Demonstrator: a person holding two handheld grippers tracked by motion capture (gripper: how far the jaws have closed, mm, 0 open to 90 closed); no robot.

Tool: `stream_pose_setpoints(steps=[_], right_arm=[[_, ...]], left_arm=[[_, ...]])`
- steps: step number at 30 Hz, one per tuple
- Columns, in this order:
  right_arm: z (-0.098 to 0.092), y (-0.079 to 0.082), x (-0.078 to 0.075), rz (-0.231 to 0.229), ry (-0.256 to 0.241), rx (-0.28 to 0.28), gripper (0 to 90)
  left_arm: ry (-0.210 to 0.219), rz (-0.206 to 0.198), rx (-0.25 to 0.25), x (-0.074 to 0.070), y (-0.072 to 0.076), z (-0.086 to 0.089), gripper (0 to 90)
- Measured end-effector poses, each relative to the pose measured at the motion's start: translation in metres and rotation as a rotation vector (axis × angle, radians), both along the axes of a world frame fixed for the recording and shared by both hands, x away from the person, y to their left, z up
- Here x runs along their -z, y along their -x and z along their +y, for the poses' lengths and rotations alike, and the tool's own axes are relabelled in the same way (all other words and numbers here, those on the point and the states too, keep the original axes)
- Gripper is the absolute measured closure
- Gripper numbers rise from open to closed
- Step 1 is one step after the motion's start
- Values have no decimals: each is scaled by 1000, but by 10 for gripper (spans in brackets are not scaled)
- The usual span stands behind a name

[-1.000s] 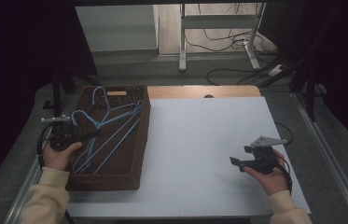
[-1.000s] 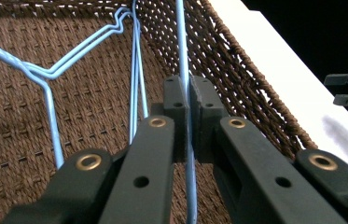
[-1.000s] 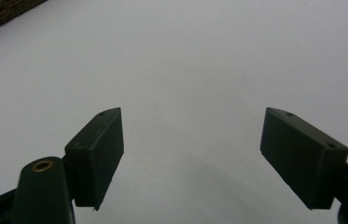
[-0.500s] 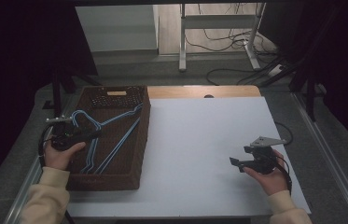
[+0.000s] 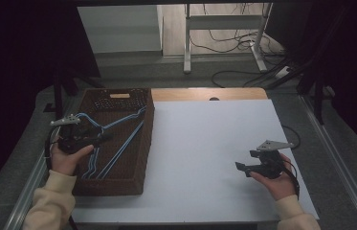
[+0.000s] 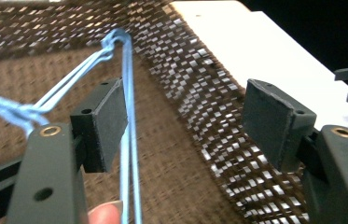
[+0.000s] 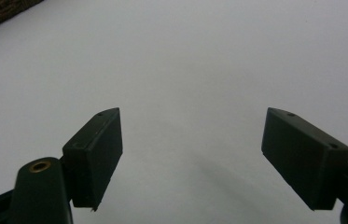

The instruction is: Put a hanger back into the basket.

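At nine o'clock on the white desk (image 5: 205, 143), a person's left gripper (image 5: 81, 139) reaches into a dark woven basket (image 5: 143, 143) of light blue wire hangers (image 5: 114, 143), its jaws spread wide with blue wires running just inside the left pad (image 6: 108, 119) and nothing clamped between them. Well apart at four o'clock, the right gripper (image 5: 255, 167) hovers over bare white surface, jaws likewise wide and empty, pointing toward nine o'clock and the basket, whose far wall carries a pale label (image 5: 119, 96)
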State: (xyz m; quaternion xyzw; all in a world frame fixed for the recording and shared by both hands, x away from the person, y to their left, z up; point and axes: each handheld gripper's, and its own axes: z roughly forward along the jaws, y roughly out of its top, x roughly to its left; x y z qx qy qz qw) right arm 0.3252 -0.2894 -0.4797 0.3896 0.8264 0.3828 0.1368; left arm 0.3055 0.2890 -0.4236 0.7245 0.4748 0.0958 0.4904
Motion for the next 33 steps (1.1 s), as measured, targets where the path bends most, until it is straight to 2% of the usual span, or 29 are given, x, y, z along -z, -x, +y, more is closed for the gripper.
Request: stream_pose_setpoints(steps=[7,9,13,18,22,33], right_arm=[[5,2,-3,-11,7,-9,205],[6,2,-3,-9,6,-15,205],[6,1,-2,-4,-3,-24,204],[3,0,-3,-3,-26,-22,204],[2,0,-3,-2,-27,-25,204],[3,1,-3,-12,-26,-30,204]], left_arm=[[-25,-37,61,-6,16,-26,288],[-26,-36,69,-6,18,-29,278],[-54,-39,115,-2,28,-50,261],[-70,-31,148,3,31,-64,250],[-78,-22,154,7,32,-68,244],[-77,-20,140,10,32,-64,241]])
